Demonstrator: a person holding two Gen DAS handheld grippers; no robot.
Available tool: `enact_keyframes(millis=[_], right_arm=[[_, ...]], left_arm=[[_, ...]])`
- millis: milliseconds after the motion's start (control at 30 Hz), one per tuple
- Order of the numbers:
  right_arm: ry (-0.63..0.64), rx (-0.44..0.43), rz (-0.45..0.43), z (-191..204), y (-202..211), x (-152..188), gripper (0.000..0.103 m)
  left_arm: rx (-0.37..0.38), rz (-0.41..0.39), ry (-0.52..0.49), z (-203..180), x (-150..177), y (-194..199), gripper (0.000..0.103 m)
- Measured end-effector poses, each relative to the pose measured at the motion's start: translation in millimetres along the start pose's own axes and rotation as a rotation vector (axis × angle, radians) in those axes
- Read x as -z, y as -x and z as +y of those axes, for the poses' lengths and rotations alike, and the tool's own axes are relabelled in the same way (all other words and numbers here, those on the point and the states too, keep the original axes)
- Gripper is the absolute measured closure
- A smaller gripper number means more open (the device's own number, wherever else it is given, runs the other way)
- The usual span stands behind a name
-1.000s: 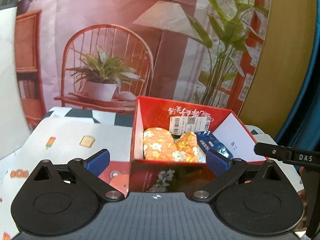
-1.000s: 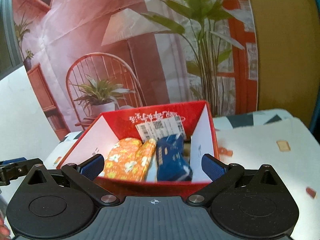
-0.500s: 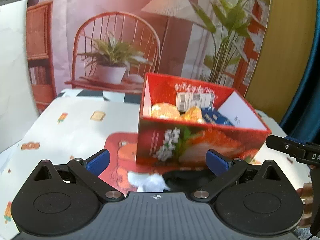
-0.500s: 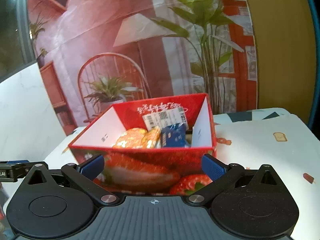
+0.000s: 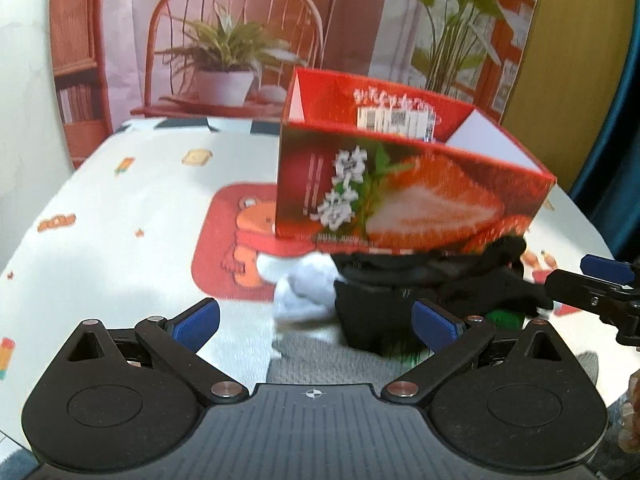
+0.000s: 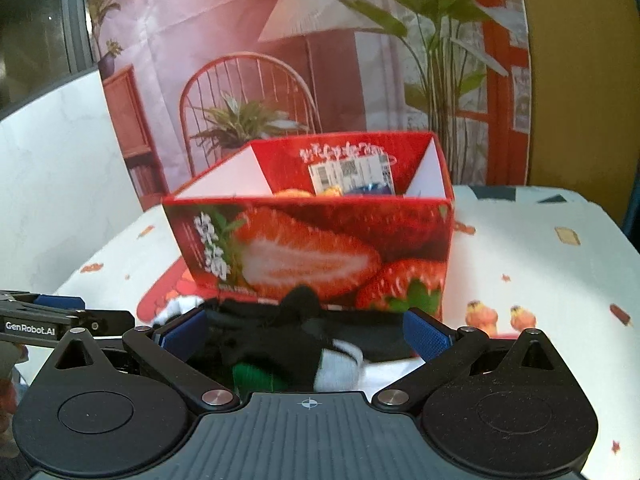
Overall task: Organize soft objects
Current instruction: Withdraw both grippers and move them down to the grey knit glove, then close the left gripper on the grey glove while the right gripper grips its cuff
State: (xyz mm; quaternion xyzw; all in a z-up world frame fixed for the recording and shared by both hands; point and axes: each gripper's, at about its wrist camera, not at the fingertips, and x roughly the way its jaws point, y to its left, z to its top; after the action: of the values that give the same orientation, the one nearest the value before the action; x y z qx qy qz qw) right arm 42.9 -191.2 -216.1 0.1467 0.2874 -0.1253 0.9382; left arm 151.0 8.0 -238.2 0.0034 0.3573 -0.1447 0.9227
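Socks (image 6: 280,344) — right gripper (image 6: 306,334) spread above.

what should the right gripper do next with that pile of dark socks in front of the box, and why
Probably ease the right gripper down and shut it on the black sock. Its jaws stand open on either side of the pile, which lies loose on the table in front of the red strawberry box, not yet in it.

1. The box (image 5: 404,196) stands on the table (image 5: 120,248).
2. A pile of socks (image 6: 280,344) lies before the box, touching its front wall.
3. Packets (image 6: 360,190) sit in the box.
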Motion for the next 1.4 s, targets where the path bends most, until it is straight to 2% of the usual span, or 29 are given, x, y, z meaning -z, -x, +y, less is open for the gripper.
enact_keyframes(millis=[367,633,767,967,1400], right_arm=[[0.029,0.058,0.122,-0.7,6.7,39.4,0.0],[-0.005,0.141,0.209,-10.5,2.5,49.7,0.0],[-0.005,0.172,0.287,-13.8,-6.8,59.1,0.0],[-0.017,0.174,0.353,-16.4,-19.2,69.9,0.0],[0.05,0.15,0.304,-14.0,-29.6,70.4,0.0]], left_arm=[[-0.016,0.092,0.017,5.1,24.5,-21.1,0.0],[-0.026,0.152,0.022,7.3,33.7,-34.0,0.0],[-0.02,0.173,0.039,10.3,37.0,-36.0,0.0],[-0.022,0.17,0.02,9.7,40.8,-34.3,0.0],[-0.024,0.175,0.001,7.5,41.2,-34.9,0.0]])
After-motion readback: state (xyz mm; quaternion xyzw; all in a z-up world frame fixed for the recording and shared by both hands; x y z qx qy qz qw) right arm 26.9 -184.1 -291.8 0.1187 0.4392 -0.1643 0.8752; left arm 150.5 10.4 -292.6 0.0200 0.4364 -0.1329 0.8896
